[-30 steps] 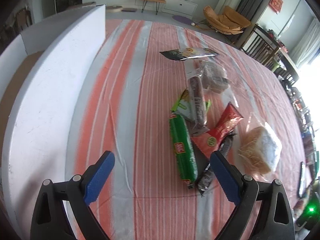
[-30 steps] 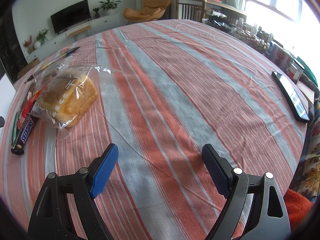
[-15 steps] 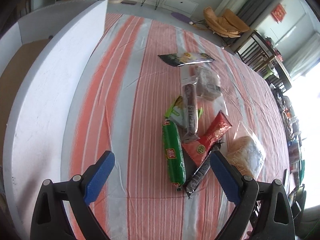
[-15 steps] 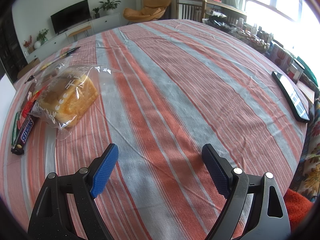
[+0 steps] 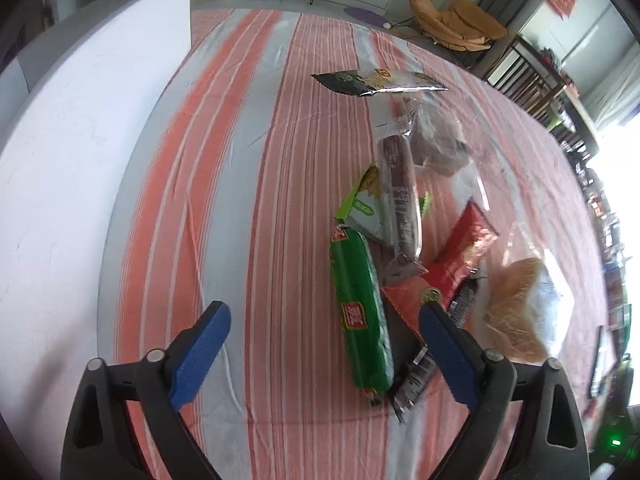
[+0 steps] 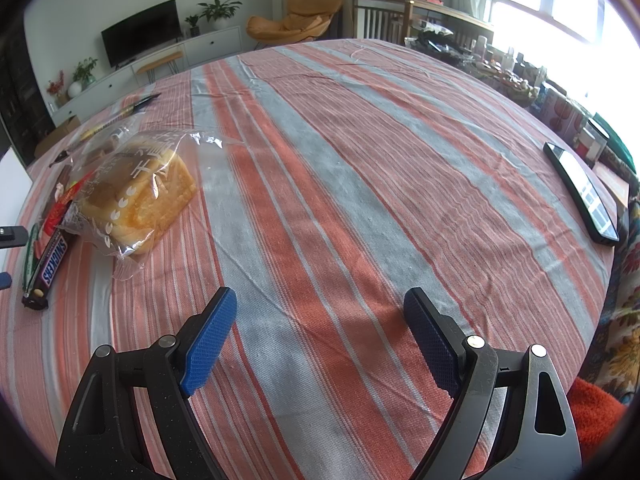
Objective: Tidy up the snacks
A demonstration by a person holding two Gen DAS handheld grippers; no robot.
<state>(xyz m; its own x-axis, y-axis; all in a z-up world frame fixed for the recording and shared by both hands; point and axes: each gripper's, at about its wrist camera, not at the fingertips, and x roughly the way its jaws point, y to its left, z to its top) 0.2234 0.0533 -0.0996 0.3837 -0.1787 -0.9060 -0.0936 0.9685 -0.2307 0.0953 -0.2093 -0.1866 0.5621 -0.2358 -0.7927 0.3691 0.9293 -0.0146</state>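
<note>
A pile of snacks lies on the striped tablecloth. In the left wrist view a long green biscuit pack lies between the fingers of my left gripper, nearer the right finger. The jaws are closing and the pads do not touch the pack. Beside it lie a Snickers bar, a red packet, a brown sausage-shaped pack and a light green packet. My right gripper hangs open over bare cloth, with bagged bread far to its left.
A tall white box wall runs along the left side. A dark snack bag and a clear bag of dark bread lie further back. A phone rests near the table's right edge.
My left gripper has come down closer to the snack pile, so the green pack now sits between its fingers, and the jaws have narrowed slightly. The right gripper has not moved.
</note>
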